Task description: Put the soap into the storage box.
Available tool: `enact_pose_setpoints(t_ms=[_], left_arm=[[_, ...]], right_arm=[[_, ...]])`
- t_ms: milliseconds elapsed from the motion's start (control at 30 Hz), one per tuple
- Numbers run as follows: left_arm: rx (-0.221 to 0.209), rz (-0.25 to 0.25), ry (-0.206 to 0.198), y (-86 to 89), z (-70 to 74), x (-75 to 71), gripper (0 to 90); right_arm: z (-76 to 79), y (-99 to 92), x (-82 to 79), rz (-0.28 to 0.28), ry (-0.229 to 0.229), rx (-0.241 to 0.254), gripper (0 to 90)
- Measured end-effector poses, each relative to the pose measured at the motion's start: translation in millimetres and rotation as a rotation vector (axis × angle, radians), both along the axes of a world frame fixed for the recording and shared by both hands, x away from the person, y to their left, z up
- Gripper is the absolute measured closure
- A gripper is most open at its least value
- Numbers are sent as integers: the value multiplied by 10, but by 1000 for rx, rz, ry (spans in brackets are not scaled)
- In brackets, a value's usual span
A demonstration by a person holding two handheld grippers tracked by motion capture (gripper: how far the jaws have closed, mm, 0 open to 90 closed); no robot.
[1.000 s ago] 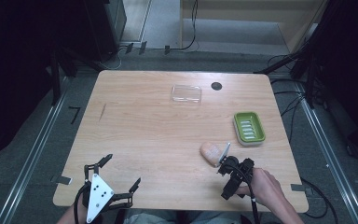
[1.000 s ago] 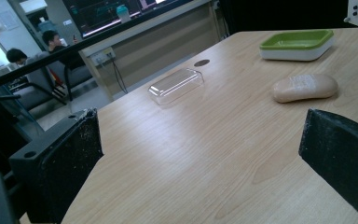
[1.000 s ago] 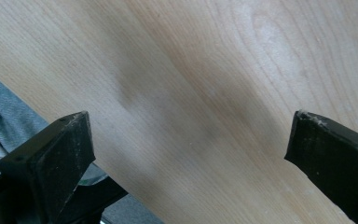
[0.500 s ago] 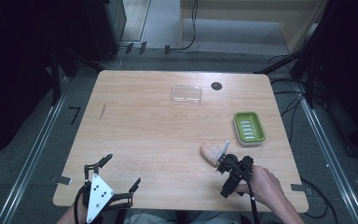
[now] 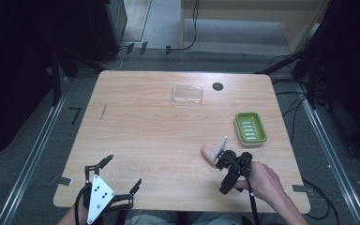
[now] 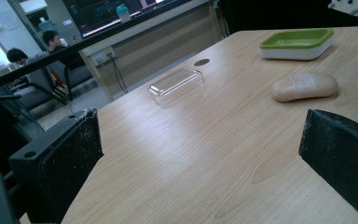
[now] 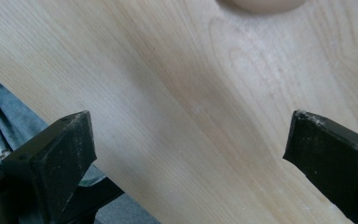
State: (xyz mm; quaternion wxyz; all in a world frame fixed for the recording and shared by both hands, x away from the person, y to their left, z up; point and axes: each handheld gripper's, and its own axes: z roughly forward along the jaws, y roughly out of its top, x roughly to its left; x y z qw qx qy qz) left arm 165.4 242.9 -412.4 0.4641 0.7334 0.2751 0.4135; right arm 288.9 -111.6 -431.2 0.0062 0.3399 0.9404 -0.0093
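R gripper [image 5: 221, 159], high view: crept a touch fwd toward 11 o'clock vs. a sec ago, tilted plate now overlapping the soap's [image 5: 209, 151] near edge. Soap itself hasn't budged. It lies flat on the table [image 5: 140, 126], approx 4 o'clock from table centre, just short of the dish [image 5: 238, 123], which sits at its 2 o'clock.

R gripper view: my fingers [image 7: 65, 140] are spread wide w/ nothing between them, just bare wood. Soap [image 7: 261, 3] peeks in at 12 o'clock, ahead of the tips and not yet inside the gap. Reading: still on approach, no grab yet. Prob. need a bit more fwd travel before closing.

L gripper [image 5: 122, 171]: same spot as before, 7 o'clock corner of table, parked. L fingers [image 6: 70, 158] also released, wide apart, nothing held.

Materials/shapes:
- Soap [image 6: 305, 86]: pale peach bar, rounded oval, matte, faint stamped patch on top. Looks hard and smooth, so may slip if pinched off-centre.
- Dish [image 6: 298, 33]: green rect. tray w/ rounded corners on a white base, ribbed floor, glossy plastic.
- Lid [image 6: 176, 84]: clear plastic, shallow rounded rect., at 12–1 o'clock of table, well apart from the dish.
- Table: light wood-grain laminate, smooth, slight sheen. Small dark round hole [image 5: 218, 86] just beside the lid at its 2 o'clock.
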Motion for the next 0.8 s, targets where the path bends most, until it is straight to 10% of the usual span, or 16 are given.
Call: enact_pose_setpoints(t_ms=[800], left_arm=[[-2,-5,0,3,-1,2,0]], right_arm=[[54,161,256,3,3,11,0]])
